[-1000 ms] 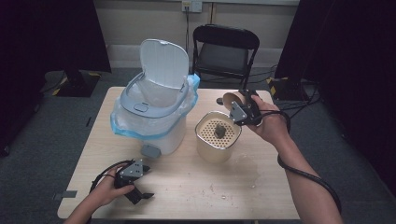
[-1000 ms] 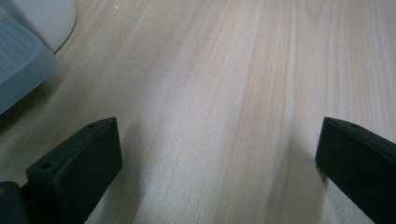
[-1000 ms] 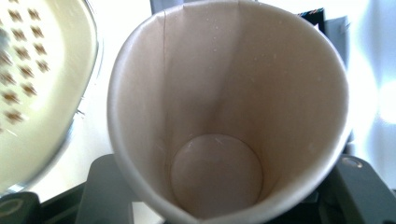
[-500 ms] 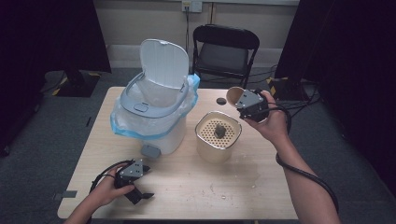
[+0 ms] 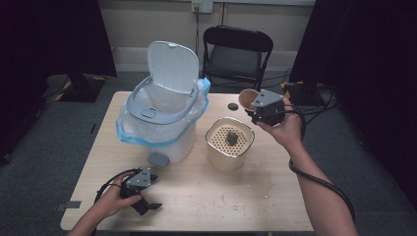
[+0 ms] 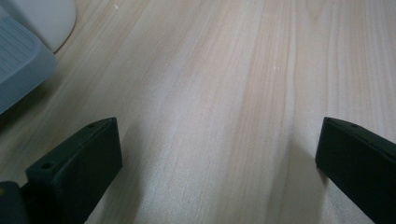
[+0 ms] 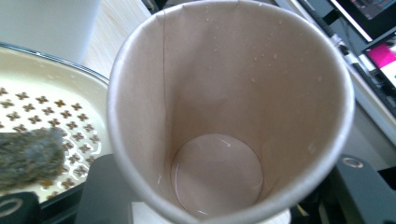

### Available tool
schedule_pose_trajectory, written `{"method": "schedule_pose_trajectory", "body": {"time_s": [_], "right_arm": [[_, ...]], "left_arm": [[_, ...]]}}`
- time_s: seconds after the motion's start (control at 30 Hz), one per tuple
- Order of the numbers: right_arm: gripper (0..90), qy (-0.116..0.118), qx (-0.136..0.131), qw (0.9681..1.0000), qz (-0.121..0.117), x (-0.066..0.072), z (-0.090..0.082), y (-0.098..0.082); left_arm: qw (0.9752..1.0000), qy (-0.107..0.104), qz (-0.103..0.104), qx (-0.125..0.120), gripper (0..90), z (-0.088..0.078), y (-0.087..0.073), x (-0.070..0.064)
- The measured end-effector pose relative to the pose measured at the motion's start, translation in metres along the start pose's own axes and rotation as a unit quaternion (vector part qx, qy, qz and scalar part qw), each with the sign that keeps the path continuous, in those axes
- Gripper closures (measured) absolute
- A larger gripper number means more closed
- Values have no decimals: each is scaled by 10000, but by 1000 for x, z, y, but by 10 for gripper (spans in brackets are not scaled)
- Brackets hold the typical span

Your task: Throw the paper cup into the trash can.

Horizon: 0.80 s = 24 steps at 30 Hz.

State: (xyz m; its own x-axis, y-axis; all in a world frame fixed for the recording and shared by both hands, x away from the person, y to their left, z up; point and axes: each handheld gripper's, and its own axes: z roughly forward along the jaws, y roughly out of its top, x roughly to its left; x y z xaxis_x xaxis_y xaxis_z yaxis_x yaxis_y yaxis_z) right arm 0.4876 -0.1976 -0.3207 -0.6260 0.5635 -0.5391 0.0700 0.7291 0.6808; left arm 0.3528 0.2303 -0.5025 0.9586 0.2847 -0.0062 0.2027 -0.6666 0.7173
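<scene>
High view: right gripper (image 5: 256,109) clamps a tipped paper cup (image 5: 247,99) above the perforated strainer bin (image 5: 229,142). Left gripper (image 5: 142,192) rests on the table (image 5: 236,196), jaws wide apart with nothing between them.

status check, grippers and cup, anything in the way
Right gripper shut on paper cup, tipped, held above table past the strainer bin. Left gripper open, resting low on table. Cup nearly drained, droplets inside. White trash bin nearby, lid up.

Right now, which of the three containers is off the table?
The paper cup, clamped in the right hand-held gripper and tipped on its side above the table. The white bin and the beige strainer pot both stand on the tabletop.
</scene>
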Motion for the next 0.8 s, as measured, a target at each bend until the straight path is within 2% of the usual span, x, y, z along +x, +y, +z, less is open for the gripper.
{"method": "schedule_pose_trajectory", "body": {"time_s": [0.27,0.53,0.8], "right_arm": [[405,208,54,9997,82,0,2,5],[404,442,-142,9977,487,-6,2,14],[404,626,-202,9966,498,-6,3,26]], "left_arm": [[10000,-6,16,-3,0,0,0,0],[10000,-13,13,8,0,0,0,0],[10000,-25,25,37,0,-1,0,1]]}}
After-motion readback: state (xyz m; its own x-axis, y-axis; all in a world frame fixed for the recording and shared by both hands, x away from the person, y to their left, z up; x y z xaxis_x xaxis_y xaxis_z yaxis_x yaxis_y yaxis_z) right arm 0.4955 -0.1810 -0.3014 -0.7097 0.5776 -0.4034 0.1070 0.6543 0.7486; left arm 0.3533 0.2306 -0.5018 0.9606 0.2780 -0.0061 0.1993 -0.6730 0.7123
